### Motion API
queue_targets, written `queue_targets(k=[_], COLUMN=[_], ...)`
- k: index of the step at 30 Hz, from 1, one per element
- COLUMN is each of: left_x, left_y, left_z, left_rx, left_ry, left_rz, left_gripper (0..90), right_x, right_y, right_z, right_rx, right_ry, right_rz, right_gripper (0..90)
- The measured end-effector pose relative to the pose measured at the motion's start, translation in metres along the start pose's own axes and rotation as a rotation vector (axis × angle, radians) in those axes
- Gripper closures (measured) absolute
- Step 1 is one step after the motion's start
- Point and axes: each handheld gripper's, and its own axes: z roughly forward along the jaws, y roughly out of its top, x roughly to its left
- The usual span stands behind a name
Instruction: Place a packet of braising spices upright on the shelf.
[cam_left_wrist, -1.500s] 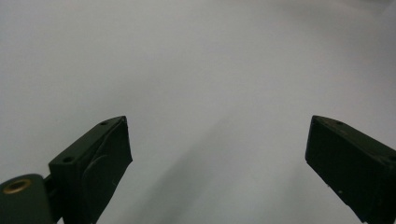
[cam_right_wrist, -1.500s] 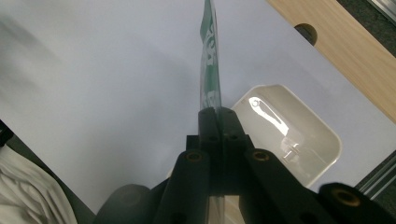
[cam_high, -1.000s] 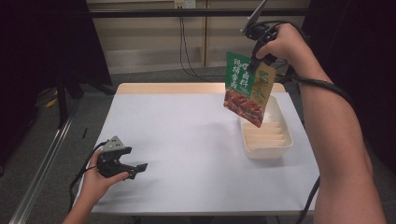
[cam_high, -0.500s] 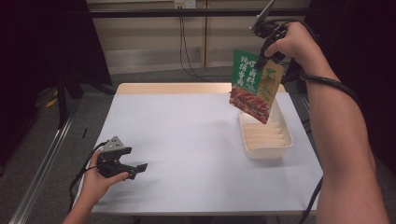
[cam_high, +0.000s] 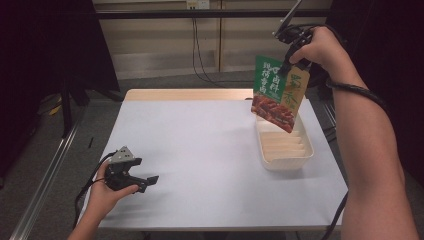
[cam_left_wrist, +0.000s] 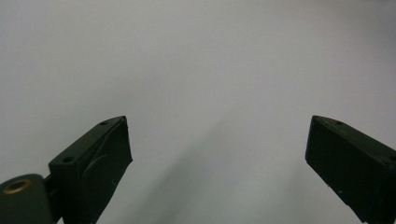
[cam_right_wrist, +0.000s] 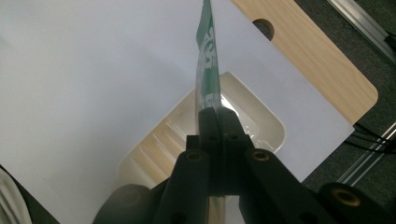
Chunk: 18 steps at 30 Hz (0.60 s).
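Since a second ago, carried a little toward the table's right edge and slightly lower: the pouch (cam_high: 276, 93), hanging from the right gripper (cam_high: 288, 56), which stays clenched on its top edge. Left gripper (cam_high: 131, 176) unmoved near the table's (cam_high: 200, 150) front left corner, jaws spread wide with nothing between them, resting low over bare white surface in the left gripper view. Pouch held in the air above the far end of the tray (cam_high: 284, 150), clear of it, not touching. Long axis close to vertical, tilted a bit, top edge up in the jaws, lower corner pointing down at the tray; printed green and red face turned toward the high camera. In the right gripper view, seen edge-on as a thin green strip (cam_right_wrist: 207, 70) rising from the closed jaws, with the ribbed tray (cam_right_wrist: 159, 144) below. Top edge hidden behind the fingers (cam_high: 320, 47); print too small to read; tray's far end covered by the pouch.
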Motion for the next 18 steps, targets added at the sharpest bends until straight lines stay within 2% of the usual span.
queue_targets(k=[1, 7, 14, 15, 16, 18], left_x=[-0.0008, -0.0006, -0.0011, -0.0003, -0.0013, -0.0011], left_y=[-0.0003, -0.0003, -0.0004, -0.0001, -0.0005, -0.0005], left_z=[0.0005, 0.0009, 0.0007, 0.0, 0.0004, 0.0001], left_rx=[-0.003, 0.001, -0.003, -0.001, -0.004, -0.006], left_ry=[-0.007, -0.008, -0.003, 0.006, -0.001, -0.002], left_rz=[-0.011, -0.01, -0.011, 0.002, -0.016, -0.016], left_gripper=[6.7, 6.8, 6.8, 6.7, 6.8, 6.8], right_x=[-0.0003, -0.0043, -0.0055, -0.0063, -0.0061, -0.0071], right_y=[-0.0004, -0.004, -0.0045, -0.0046, -0.0046, -0.0052], right_z=[-0.0001, 0.0022, 0.0058, 0.0065, 0.0074, 0.0084], right_rx=[0.008, 0.008, 0.019, 0.022, 0.019, 0.019], right_ry=[-0.005, -0.014, -0.03, -0.034, -0.033, -0.028], right_rz=[-0.002, -0.003, -0.041, -0.046, -0.041, -0.052], right_gripper=[90.0, 90.0, 90.0, 90.0, 90.0, 90.0])
